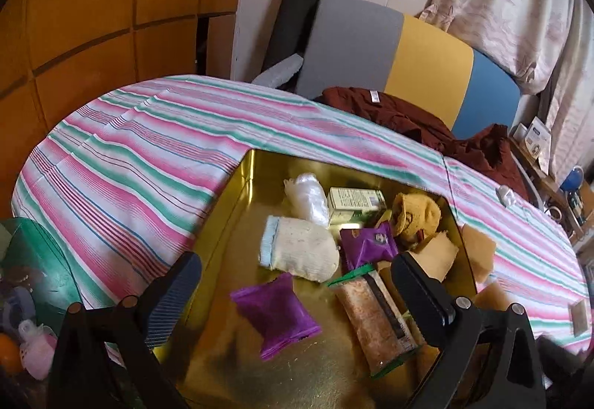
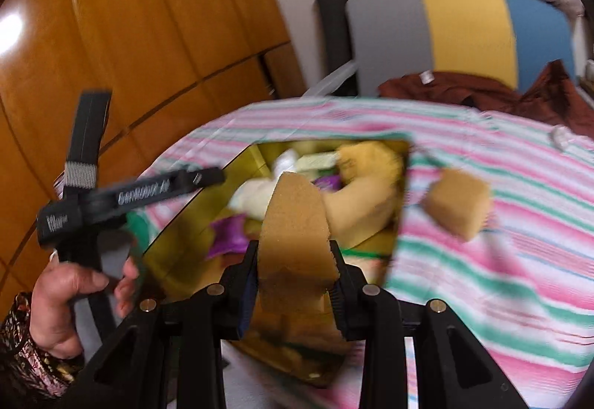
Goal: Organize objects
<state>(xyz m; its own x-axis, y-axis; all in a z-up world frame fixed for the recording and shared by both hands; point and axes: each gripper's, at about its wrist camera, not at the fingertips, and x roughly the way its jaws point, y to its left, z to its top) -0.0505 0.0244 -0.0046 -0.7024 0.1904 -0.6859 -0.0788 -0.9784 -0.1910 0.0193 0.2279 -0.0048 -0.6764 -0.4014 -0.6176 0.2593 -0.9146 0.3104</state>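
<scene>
The right gripper (image 2: pixel 295 275) is seen clamped on a tan sponge (image 2: pixel 295 223), held above the near edge of a gold tray (image 2: pixel 163 242). The tray's contents are smeared by motion blur in the right wrist view. A second tan sponge (image 2: pixel 458 203) is seen on the striped counter (image 2: pixel 482 279), just beside the tray's right rim.

The left gripper (image 1: pixel 297 282) is held with its jaws apart and empty over the tray, above a purple packet (image 1: pixel 276 314). In the left wrist view, a long snack bar (image 1: pixel 375 320) is partly hidden behind the right finger (image 1: pixel 419 290).
</scene>
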